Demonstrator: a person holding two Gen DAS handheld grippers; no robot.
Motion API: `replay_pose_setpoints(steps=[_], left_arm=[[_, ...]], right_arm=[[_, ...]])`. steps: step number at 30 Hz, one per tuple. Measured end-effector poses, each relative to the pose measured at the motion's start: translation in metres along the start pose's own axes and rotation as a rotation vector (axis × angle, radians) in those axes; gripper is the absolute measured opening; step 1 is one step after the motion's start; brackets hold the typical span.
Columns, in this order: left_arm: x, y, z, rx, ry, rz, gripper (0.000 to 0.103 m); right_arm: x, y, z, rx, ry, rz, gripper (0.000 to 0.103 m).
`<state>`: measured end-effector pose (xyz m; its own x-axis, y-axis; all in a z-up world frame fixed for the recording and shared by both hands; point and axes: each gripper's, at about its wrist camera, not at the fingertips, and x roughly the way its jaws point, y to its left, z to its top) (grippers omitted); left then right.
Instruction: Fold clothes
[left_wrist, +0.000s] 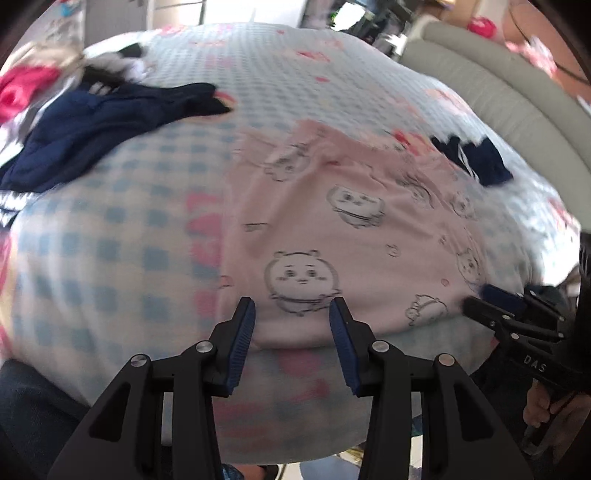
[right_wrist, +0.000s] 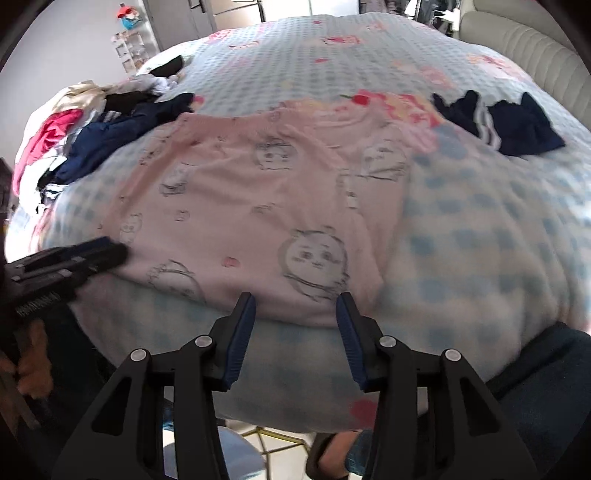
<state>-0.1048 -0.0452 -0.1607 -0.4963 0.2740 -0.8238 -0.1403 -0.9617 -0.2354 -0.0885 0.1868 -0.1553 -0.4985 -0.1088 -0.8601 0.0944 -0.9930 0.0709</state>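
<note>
**A:** What fills the middle of each view?

**B:** A pale pink garment (left_wrist: 332, 236) printed with outlined cartoon animal faces. It lies spread flat on a bed cover (left_wrist: 122, 229) patterned in blue and white checks with pink motifs. In the right wrist view the same garment (right_wrist: 266, 206) sits centre frame, its near hem just above the fingertips.

**A:** How do the grippers stand?

**B:** The left gripper (left_wrist: 291, 314) shows at the bottom centre of its own view, fingers spread wide, holding nothing, tips over the near hem. The right gripper (right_wrist: 295, 310) is likewise wide apart and empty. Each also appears in the other's view: the right gripper at the lower right edge, the left gripper at the lower left edge, both by the garment's near corners.

**A:** Anything else on the bed?

**B:** A heap of dark navy clothing (left_wrist: 96, 122) lies at upper left, with bright pink fabric (left_wrist: 22, 88) beside it. A small navy item with white stripes (right_wrist: 506, 122) sits at upper right, apart from the pink garment. A pale padded headboard (left_wrist: 509, 96) curves along the right.
</note>
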Motion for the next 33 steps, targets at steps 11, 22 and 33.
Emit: replay_pose_setpoints(steps=[11,22,33], left_arm=[[0.001,0.021,-0.006,-0.110,0.017,-0.034,0.044],[-0.015,0.044,-0.008,-0.202,-0.059,0.080,0.044],[-0.022,0.078,-0.022,-0.379,-0.037,-0.151,0.048]], right_arm=[[-0.004,-0.017,0.003,0.114,-0.021,0.093,0.050],[0.001,-0.028,-0.003,0.148,-0.021,0.016,0.049],[-0.009,-0.034,-0.004,0.173,-0.039,0.043,0.050]])
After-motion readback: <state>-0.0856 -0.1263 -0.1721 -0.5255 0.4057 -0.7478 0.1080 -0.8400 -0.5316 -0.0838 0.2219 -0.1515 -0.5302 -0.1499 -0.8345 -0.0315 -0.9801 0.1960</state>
